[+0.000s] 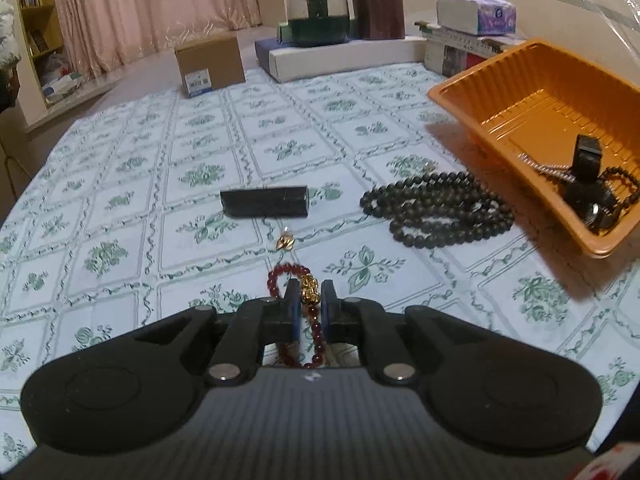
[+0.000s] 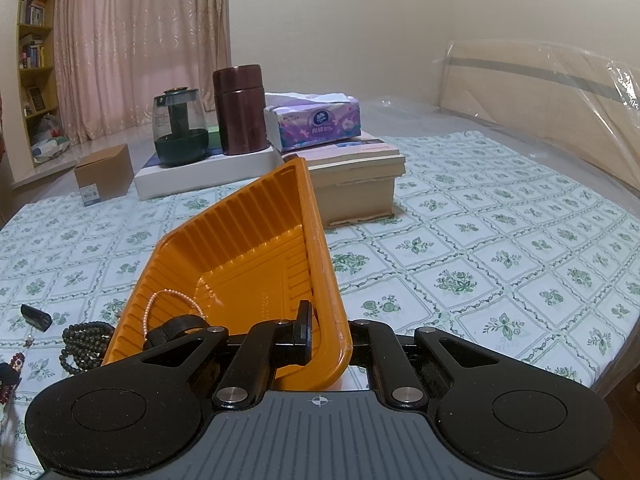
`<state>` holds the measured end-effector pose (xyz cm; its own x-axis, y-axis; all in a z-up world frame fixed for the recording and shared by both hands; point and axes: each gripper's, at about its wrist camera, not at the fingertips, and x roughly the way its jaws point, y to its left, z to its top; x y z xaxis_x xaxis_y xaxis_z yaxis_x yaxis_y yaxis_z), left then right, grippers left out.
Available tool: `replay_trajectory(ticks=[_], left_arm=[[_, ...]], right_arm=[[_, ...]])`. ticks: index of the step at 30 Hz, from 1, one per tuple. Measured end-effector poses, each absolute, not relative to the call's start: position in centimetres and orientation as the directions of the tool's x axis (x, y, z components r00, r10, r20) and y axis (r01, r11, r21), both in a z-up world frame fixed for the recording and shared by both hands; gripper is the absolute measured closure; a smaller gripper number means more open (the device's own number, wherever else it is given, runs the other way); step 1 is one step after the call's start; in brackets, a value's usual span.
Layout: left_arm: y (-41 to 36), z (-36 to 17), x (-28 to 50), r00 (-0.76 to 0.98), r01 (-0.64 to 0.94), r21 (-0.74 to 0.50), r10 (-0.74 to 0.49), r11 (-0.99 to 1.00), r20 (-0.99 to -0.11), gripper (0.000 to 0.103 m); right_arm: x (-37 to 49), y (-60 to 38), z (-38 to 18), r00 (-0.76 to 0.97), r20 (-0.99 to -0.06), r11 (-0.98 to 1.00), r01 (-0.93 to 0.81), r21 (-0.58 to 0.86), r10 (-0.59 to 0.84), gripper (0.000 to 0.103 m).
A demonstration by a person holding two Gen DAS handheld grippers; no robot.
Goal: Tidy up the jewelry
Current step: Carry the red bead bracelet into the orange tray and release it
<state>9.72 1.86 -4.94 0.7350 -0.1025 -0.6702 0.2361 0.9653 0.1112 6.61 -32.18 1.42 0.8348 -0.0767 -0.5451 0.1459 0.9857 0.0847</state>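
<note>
The left gripper (image 1: 310, 308) is clenched on the red bead bracelet (image 1: 298, 292), its blue pads pinching the strand at the gold charm (image 1: 309, 294), low in the centre of the left wrist view; the rest of the loop droops between and below the fingers. The orange tray (image 1: 532, 120) sits at the right of that frame, tipped up off the floral cloth (image 1: 120, 184), and the right gripper (image 2: 320, 330) is clamped shut on its near rim, the tray's long wall running away toward the upper middle of the right wrist view. So the bracelet's way lies rightward and a little up-frame from the left gripper, across the black bead necklace (image 1: 436, 210) piled just beside the tray's lower edge (a likely snag if the strand hangs low). The tray already holds a pearl strand (image 2: 168, 300) and dark pieces (image 1: 588, 188). A black bar (image 1: 264, 202) and a small gold pendant (image 1: 285, 240) wait on the cloth, nearer the left hand than the right.
</note>
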Motion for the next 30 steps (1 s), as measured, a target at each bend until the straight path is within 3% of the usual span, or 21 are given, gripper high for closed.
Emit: replay_trajectory(ticks=[30], left_arm=[[-2.1,1.4,9.1,0.767,0.316,0.008,-0.250,0.949,-0.591,0.095]], right_arm=[[6.5,-32.0,1.7,0.836,-0.544,0.985,0.146,0.090,-0.074,0.095]])
